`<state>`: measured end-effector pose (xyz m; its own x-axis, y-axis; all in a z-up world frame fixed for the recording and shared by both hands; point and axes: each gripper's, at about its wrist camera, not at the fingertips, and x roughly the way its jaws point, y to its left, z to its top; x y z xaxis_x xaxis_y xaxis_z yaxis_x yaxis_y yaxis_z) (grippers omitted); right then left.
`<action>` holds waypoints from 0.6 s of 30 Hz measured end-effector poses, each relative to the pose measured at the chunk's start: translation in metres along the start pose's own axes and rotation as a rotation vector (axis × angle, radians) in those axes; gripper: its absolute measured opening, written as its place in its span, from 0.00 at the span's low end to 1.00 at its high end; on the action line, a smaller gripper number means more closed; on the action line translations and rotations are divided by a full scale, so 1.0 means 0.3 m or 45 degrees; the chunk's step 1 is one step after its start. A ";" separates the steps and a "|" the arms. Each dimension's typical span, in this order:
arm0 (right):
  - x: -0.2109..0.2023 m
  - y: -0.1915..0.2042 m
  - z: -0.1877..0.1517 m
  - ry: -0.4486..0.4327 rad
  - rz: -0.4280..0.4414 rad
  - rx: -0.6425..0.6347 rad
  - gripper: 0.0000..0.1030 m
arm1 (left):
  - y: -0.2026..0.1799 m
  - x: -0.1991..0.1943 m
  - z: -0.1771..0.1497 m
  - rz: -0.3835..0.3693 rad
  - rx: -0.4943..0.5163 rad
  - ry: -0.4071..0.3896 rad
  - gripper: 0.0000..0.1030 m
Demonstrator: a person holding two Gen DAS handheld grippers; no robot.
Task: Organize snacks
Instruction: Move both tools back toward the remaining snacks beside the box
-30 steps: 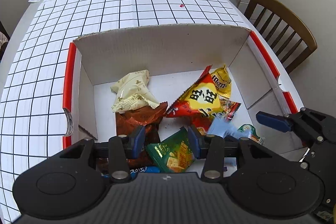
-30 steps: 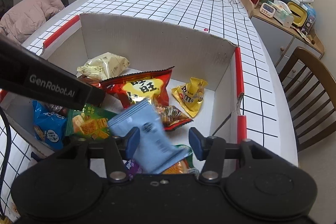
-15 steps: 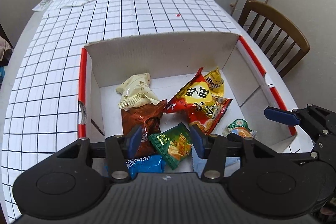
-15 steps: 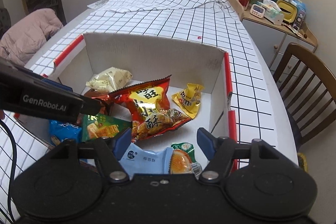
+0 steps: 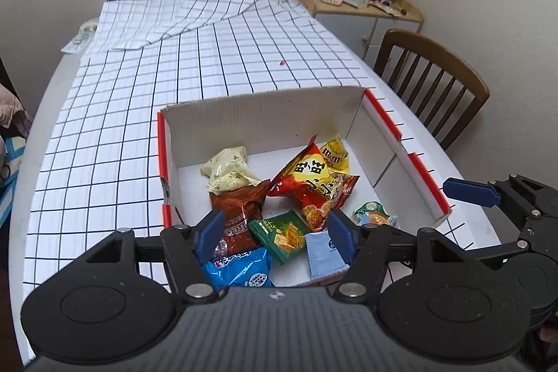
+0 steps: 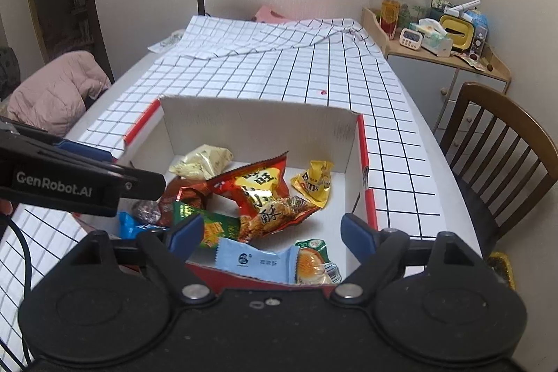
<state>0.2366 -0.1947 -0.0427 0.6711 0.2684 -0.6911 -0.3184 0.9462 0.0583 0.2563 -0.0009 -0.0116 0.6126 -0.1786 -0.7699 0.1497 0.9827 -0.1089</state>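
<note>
The snacks lie in a loose heap inside the cardboard box (image 5: 265, 114) at the centre of both views, on the bench (image 5: 139, 114) with its checked cloth. The left tongs (image 5: 275, 234) and the right tongs (image 6: 272, 232) hang above the near rim, both spreading wider, with nothing pinched; the packets seen between them lie below on the box floor. The pale blue packet (image 6: 254, 262) and the orange-and-green one (image 6: 314, 264) rest at the lower edge, the red bag (image 6: 261, 194) in the middle. The drop looks finished, so the sound move is probably to lift clear without catching the rim, then look outside the box for leftovers.
</note>
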 end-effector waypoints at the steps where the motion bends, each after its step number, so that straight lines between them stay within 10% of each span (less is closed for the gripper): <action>1: -0.013 0.003 -0.001 -0.011 0.002 0.003 0.86 | 0.001 -0.013 -0.004 -0.001 0.002 -0.007 0.64; 18: -0.176 0.091 -0.044 -0.112 0.061 0.029 0.99 | 0.061 -0.201 -0.114 -0.026 0.013 -0.116 0.72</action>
<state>0.1834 -0.1855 -0.0142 0.7119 0.3272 -0.6214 -0.3369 0.9355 0.1066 0.1956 0.0294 0.0114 0.6776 -0.2024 -0.7071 0.1704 0.9784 -0.1169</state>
